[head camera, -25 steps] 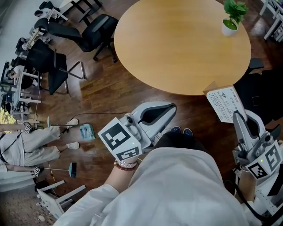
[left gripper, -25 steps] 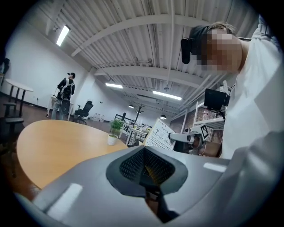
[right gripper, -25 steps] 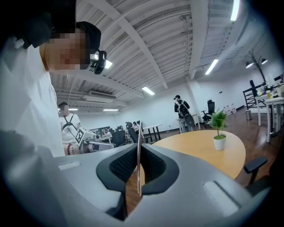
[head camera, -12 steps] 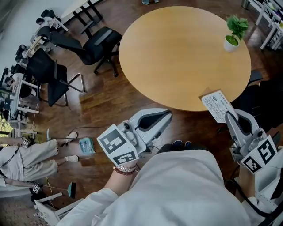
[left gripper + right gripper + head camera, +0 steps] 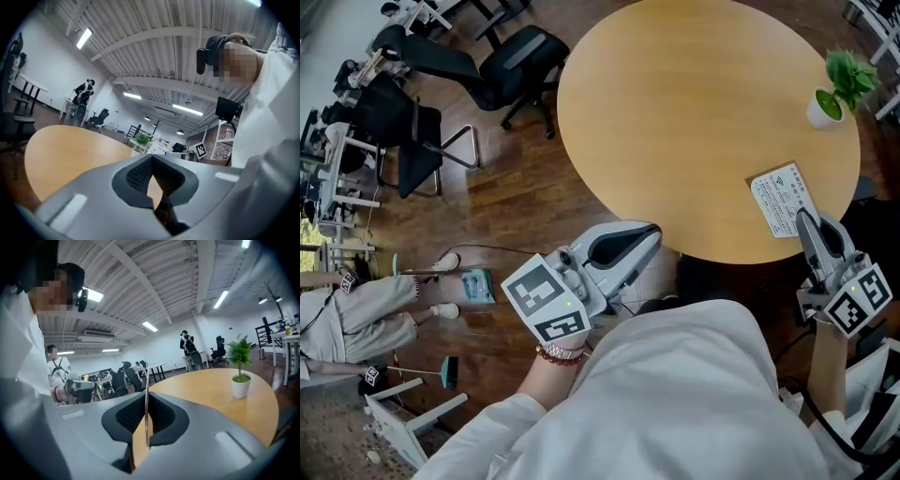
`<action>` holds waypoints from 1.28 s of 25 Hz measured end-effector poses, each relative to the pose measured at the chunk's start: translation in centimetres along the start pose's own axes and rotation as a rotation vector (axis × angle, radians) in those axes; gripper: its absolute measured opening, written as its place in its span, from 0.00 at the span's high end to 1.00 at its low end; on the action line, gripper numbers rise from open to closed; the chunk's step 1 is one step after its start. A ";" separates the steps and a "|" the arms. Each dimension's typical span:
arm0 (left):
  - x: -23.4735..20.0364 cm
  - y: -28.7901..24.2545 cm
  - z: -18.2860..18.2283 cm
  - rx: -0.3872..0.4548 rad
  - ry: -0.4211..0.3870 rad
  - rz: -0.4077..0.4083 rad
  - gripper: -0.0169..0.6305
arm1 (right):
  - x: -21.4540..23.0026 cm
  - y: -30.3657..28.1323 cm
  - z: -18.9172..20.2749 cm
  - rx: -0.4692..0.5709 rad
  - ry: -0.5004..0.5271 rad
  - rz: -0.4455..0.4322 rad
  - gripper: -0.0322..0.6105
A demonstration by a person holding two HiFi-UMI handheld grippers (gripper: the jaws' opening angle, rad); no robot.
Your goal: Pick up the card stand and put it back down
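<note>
The card stand [image 5: 780, 199] is a white printed card, seen over the right rim of the round wooden table [image 5: 675, 103]. My right gripper [image 5: 803, 217] is shut on its near end. In the right gripper view the card stand [image 5: 146, 380] shows edge-on as a thin upright sheet pinched between the pads of the right gripper [image 5: 146, 394]. I cannot tell whether the stand touches the tabletop. My left gripper [image 5: 652, 230] hangs below the table's near edge, shut with nothing in it. In its own view the left gripper [image 5: 153, 159] points at the table edge.
A small potted plant [image 5: 834, 89] stands on the table's right side, also visible as the potted plant [image 5: 240, 369]. Black office chairs [image 5: 502, 61] stand on the wooden floor to the left. A seated person [image 5: 356, 305] is at the far left, and another person [image 5: 189, 350] stands beyond the table.
The right gripper has carried the card stand forward, from beyond the table's near right edge to over the tabletop. The left gripper has stayed low by the table edge.
</note>
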State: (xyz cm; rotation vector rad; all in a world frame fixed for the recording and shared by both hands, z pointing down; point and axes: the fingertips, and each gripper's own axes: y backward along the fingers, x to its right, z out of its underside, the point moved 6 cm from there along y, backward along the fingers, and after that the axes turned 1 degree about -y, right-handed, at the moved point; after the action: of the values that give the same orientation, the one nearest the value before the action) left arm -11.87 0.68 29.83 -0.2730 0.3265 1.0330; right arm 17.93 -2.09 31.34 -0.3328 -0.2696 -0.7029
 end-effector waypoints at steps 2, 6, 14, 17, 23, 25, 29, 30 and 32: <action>-1.7 -1.5 -1.5 -0.001 -0.008 -0.051 0.99 | 4.1 -3.5 -0.3 -0.069 0.006 -0.007 0.91; -4.4 -4.4 -4.5 -0.012 -0.009 -0.124 0.99 | 11.7 -10.1 -1.4 -0.167 0.026 -0.039 0.91; -10.7 -7.6 -4.5 -0.047 0.062 -0.241 0.99 | 21.3 -24.1 1.5 -0.276 0.095 -0.206 0.91; -11.4 -8.0 -4.4 -0.054 0.079 -0.264 0.99 | 21.9 -26.2 1.9 -0.286 0.122 -0.279 0.91; -14.5 -9.2 -4.3 -0.055 0.128 -0.266 0.99 | 23.0 -29.3 2.2 -0.296 0.184 -0.318 0.91; -13.5 -9.6 -3.9 -0.050 0.142 -0.245 0.99 | 23.0 -28.1 2.2 -0.279 0.175 -0.304 0.91; -13.8 -10.3 -3.1 -0.062 0.156 -0.223 0.99 | 23.5 -28.4 2.3 -0.216 0.101 -0.324 0.78; -14.4 -10.5 -2.9 -0.064 0.160 -0.222 0.99 | 24.0 -28.9 2.5 -0.211 0.094 -0.318 0.76; -15.1 -10.7 -3.0 -0.064 0.161 -0.221 0.99 | 24.8 -29.1 2.5 -0.210 0.095 -0.271 0.71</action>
State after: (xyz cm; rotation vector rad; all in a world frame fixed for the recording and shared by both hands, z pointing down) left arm -10.06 -17.59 33.71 -0.4416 0.3993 0.8064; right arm 16.28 -36.41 48.32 -0.4668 -0.1510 -1.0150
